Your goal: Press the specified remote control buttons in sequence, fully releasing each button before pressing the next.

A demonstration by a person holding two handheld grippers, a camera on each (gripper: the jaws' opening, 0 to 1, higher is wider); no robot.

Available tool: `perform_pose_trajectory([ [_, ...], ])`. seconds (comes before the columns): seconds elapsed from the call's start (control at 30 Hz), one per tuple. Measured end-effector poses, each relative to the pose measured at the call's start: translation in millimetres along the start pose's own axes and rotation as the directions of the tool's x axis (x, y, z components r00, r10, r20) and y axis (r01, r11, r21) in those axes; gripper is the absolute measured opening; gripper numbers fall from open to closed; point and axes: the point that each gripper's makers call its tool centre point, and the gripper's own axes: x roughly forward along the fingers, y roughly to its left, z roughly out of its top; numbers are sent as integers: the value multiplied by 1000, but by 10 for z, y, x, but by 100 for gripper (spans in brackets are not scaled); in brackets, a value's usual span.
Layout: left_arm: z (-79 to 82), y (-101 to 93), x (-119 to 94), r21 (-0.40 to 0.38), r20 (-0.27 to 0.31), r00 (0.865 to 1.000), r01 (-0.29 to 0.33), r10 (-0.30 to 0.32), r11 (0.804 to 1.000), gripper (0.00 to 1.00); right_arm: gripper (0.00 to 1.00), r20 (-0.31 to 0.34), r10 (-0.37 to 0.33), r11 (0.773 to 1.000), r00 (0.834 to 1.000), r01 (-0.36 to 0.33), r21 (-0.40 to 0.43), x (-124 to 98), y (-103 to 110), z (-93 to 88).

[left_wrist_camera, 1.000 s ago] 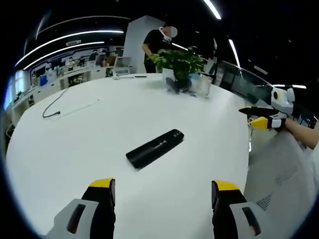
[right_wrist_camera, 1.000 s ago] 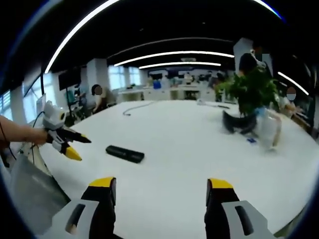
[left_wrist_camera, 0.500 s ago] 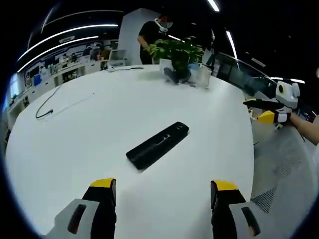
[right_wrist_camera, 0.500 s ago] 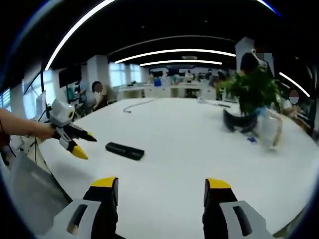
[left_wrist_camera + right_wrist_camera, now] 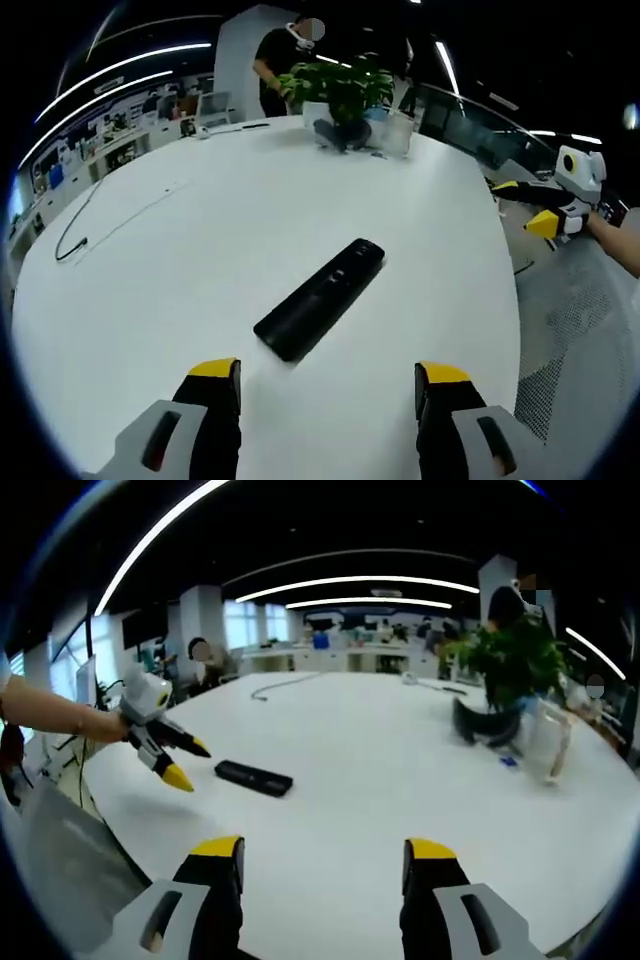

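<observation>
A black remote control [image 5: 320,298] lies flat on the round white table [image 5: 200,250], a short way ahead of my left gripper [image 5: 328,385], whose jaws stand open with nothing between them. In the right gripper view the remote [image 5: 254,777] lies at the left, and the left gripper [image 5: 185,762] hovers just left of it, held by a hand. My right gripper [image 5: 322,862] is open and empty over the table's near part. The right gripper [image 5: 535,205] shows at the right edge of the left gripper view, beyond the table's rim.
A potted green plant [image 5: 345,95] with a clear container [image 5: 395,133] beside it stands at the far side. A thin cable [image 5: 95,220] runs across the table's left part. A person [image 5: 280,60] stands behind the plant. Grey floor [image 5: 580,340] lies past the table's right edge.
My left gripper has come closer to the remote and over the table. In the right gripper view it has advanced toward the remote. The remote has not moved.
</observation>
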Motion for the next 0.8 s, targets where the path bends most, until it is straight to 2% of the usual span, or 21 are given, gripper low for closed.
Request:
perform_pose_trajectory([
  [0.1,8,37,39,36,-32,999,2,-1,999,70,62,-3,-1,1000,1000,1,-4,0,0,-7],
  [0.23,83,28,88,18,-41,998,37,-37,999,68,61,-5,-12,1000,1000,12,-20,-4,-6,-9],
  [0.37,79,54,146,29,-69,997,43,-41,999,64,60,-14,-10,1000,1000,10,-18,-1,-6,-28],
  [0.4,78,50,160,20,-71,996,54,-52,998,63,60,-14,-12,1000,1000,12,-16,-2,-7,-31],
  [0.43,91,12,174,-22,-55,996,74,-75,997,61,60,-11,-12,1000,1000,12,-11,-3,-9,-30],
  [0.47,91,-7,184,-99,-44,994,92,-97,991,61,60,-6,-12,1000,1000,12,1,-10,-14,-27],
  [0.5,96,13,188,-119,-35,995,93,-98,989,61,59,-2,-13,1000,1000,13,10,-15,-21,-25],
  [0.6,75,73,225,-119,-42,995,86,-92,989,60,59,1,-8,1000,1000,8,29,-20,-22,-36],
  [0.77,83,86,268,-39,-86,993,79,-82,996,59,58,-6,-11,999,1000,11,35,-21,-21,-48],
  [0.8,89,86,281,-4,-99,992,77,-77,997,59,58,-9,-9,999,1000,9,32,-20,-16,-53],
])
